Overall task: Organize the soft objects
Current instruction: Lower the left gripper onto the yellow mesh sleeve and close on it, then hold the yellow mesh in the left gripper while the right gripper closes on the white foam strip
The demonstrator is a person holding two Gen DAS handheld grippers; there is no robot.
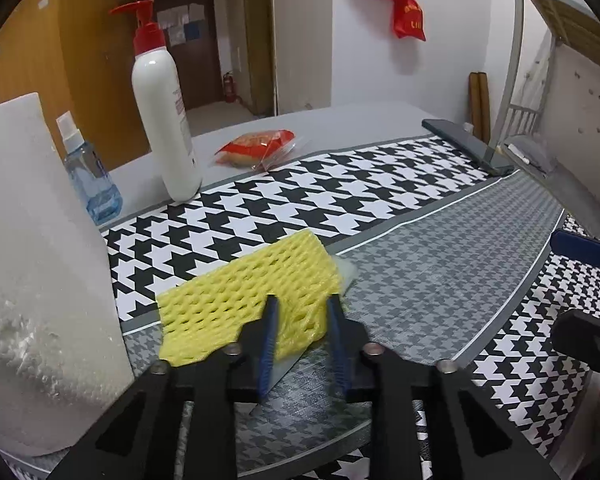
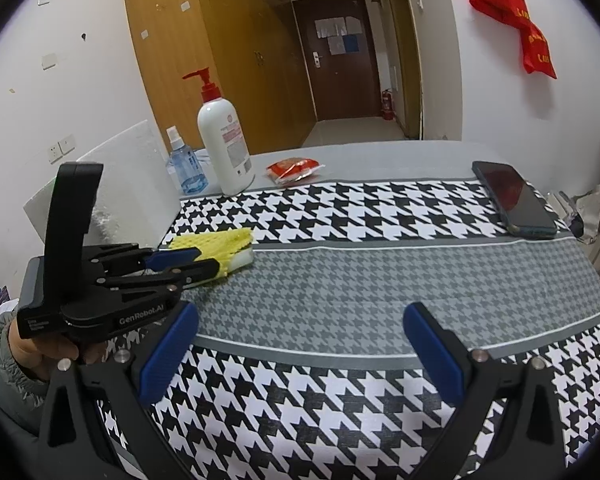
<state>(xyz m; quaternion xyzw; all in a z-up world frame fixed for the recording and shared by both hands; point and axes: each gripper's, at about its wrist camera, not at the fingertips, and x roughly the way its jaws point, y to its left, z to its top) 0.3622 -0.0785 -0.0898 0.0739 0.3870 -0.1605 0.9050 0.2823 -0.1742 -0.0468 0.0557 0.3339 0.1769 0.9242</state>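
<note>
A yellow foam net sleeve [image 1: 252,296] lies flat on the houndstooth table mat, on top of a pale translucent sheet [image 1: 346,274]. My left gripper [image 1: 302,304] has its blue-padded fingers closed on the sleeve's near right corner. The right wrist view shows the same grip from the side: the left gripper [image 2: 210,262] pinches the yellow sleeve [image 2: 220,242] at the table's left side. My right gripper [image 2: 300,344] is wide open and empty, hovering over the near middle of the mat, well right of the sleeve.
A white foam block [image 1: 40,272] stands close at the left. Behind it are a blue spray bottle [image 1: 90,176], a white pump bottle [image 1: 166,120] and a red snack packet [image 1: 256,146]. A dark phone [image 2: 514,200] lies at the far right.
</note>
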